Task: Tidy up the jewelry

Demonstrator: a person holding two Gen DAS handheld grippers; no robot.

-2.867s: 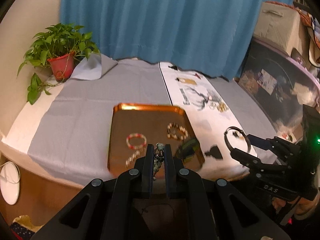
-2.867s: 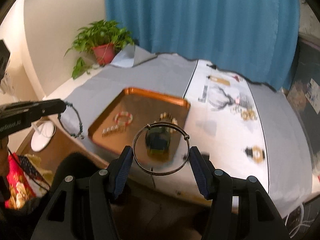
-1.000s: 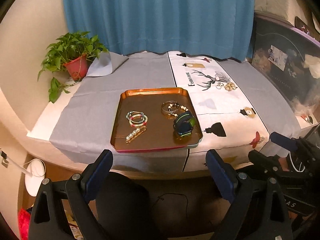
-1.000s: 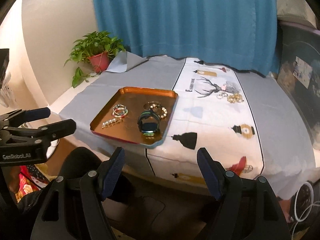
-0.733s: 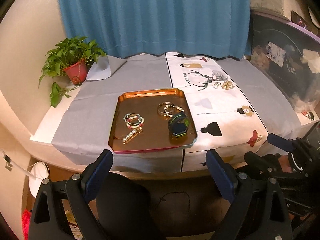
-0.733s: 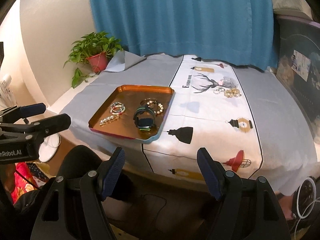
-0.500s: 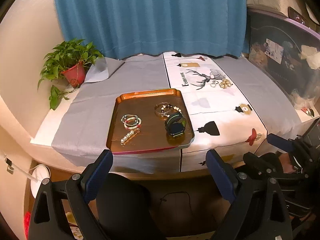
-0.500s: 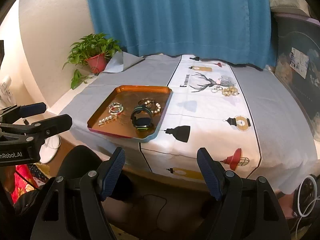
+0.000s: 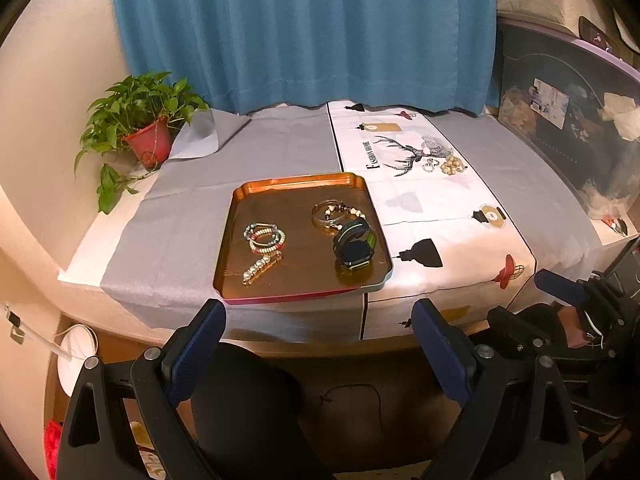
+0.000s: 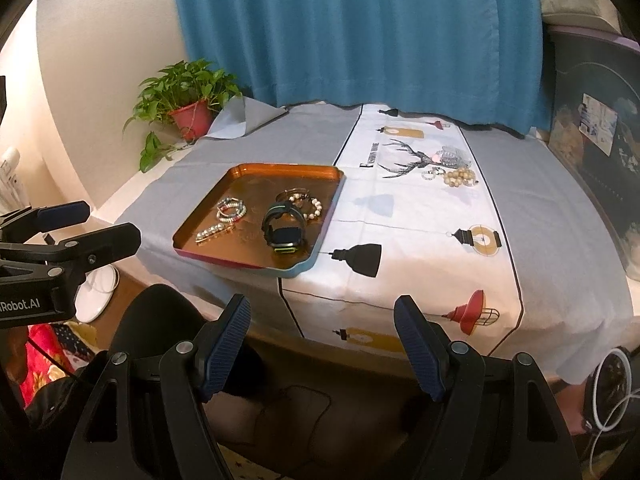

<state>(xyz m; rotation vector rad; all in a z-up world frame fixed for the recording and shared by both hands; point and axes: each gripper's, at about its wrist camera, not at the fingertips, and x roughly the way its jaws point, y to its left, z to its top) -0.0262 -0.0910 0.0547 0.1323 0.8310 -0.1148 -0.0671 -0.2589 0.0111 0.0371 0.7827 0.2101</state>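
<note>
The left gripper [image 10: 80,224], lettered "Robot.AI", hangs off the table's front edge with its jaws apart and nothing between them. A copper tray [image 9: 280,188] sits at the table's [image 9: 168,236] front edge; in it lie a pearl clip [image 9: 260,267], coiled bead bracelets [image 9: 265,236], a bangle with pearls [image 9: 334,214] and a dark watch [image 9: 355,245] with green trim. The runner [image 9: 432,204] reads "Fashion…" beside a deer; rings [image 9: 430,165] and beads [image 9: 452,165] lie near its far end. The right gripper [image 10: 322,344] gapes wide, holding nothing.
</note>
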